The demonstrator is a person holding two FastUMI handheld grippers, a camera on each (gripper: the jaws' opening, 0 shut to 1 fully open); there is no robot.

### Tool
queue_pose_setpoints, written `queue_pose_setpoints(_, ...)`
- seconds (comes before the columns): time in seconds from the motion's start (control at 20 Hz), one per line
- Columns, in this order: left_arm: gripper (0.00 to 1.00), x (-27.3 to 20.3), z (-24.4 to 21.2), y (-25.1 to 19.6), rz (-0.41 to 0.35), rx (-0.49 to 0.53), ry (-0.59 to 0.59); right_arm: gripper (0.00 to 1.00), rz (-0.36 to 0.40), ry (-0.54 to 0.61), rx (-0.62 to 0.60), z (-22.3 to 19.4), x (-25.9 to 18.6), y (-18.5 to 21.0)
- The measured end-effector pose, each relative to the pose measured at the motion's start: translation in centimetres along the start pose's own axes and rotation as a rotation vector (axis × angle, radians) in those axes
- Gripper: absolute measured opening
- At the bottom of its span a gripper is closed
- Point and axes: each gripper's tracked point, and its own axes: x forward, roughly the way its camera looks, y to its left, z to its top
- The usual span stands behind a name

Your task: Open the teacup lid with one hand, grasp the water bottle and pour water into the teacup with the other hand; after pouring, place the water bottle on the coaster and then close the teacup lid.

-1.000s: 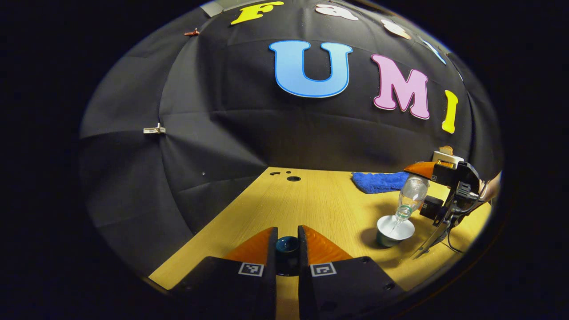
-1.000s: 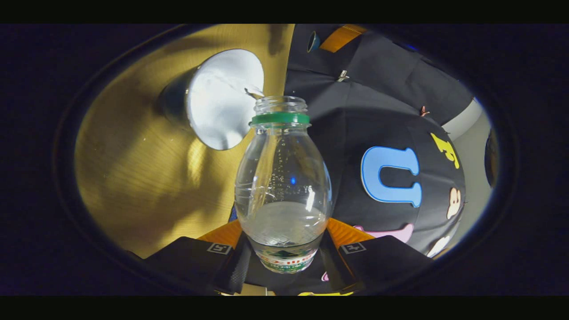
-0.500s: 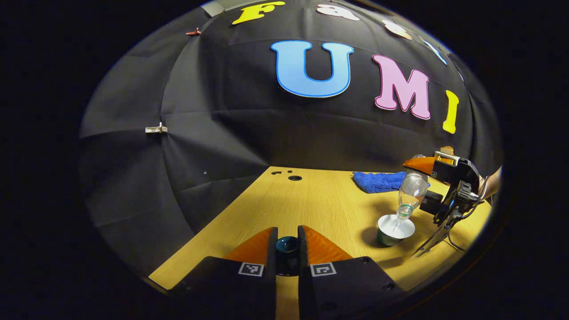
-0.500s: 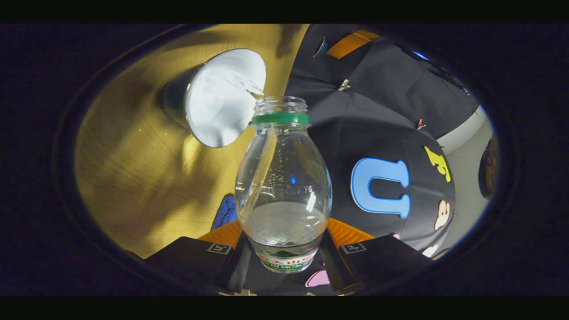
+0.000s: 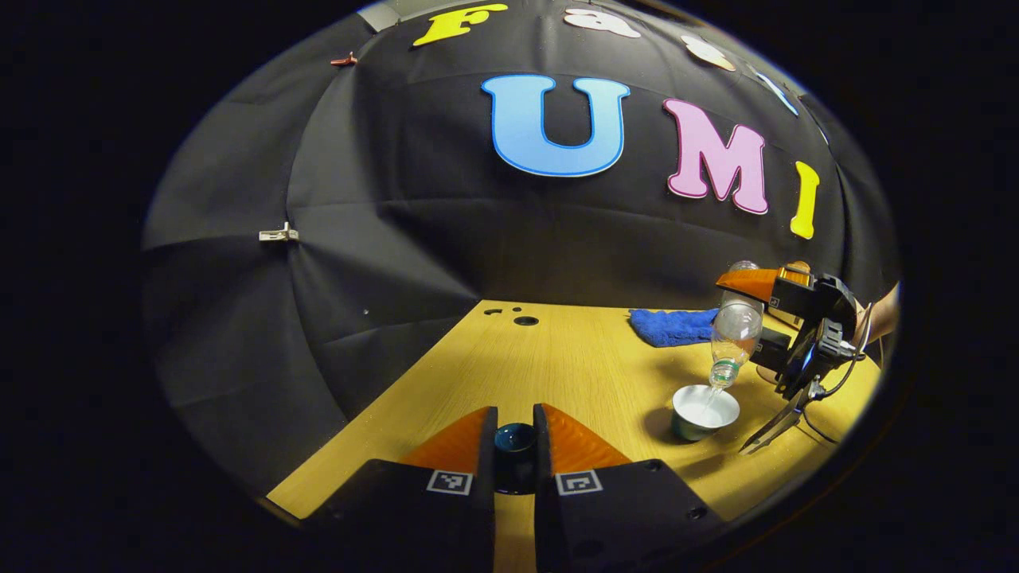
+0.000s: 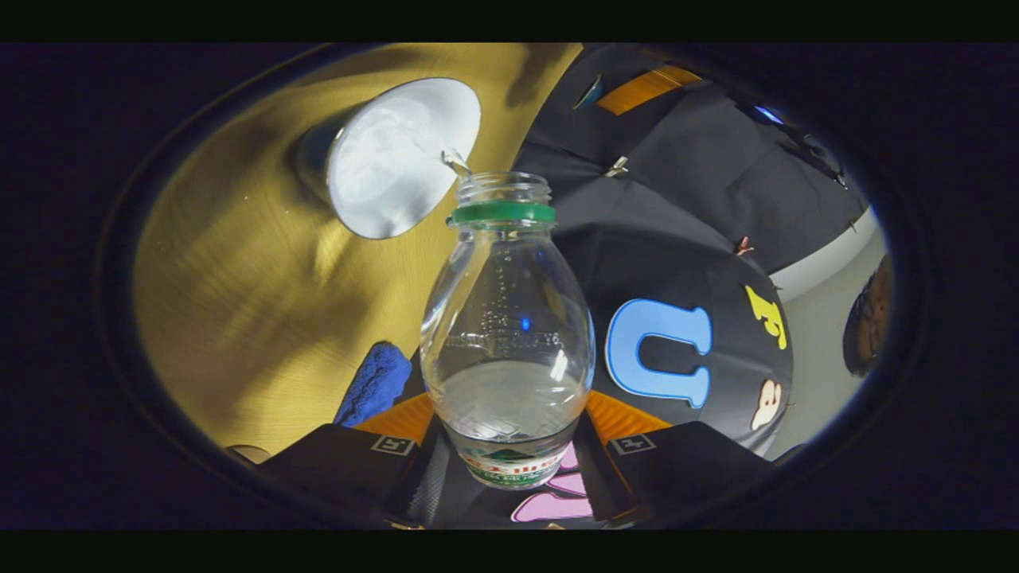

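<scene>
Bottle (image 6: pixel 507 334) tipped neck-down over teacup (image 5: pixel 704 411), right gripper (image 6: pixel 507 446) clamping it

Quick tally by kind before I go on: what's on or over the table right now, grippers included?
Grippers: 2, left and right
Water bottle: 1
Teacup: 1
Teacup lid: 1
Blue cloth: 1
Total: 6

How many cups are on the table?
1. A small white-lined, dark green teacup stands open on the wooden table, under the tilted clear plastic water bottle. Others could be hidden outside these pictures.
</scene>
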Motion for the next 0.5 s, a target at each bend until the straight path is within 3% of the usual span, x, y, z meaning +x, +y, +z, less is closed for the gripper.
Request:
queue_pose_setpoints(0.15,0.20,0.0,0.2,-0.1,0.001,-0.005,-0.003,0.73,-0.013,-0.021,-0.025,0.3,0.1,-0.5)
queue_pose_setpoints(0.45,0.24,-0.1,0.2,-0.7,0.002,-0.008,-0.002,0.73,-0.044,-0.050,-0.064,0.4,0.2,-1.2)
queue_pose_setpoints(0.5,0.20,-0.2,0.3,-0.8,0.002,-0.005,-0.004,0.73,-0.048,-0.048,-0.066,0.0,0.0,-1.6)
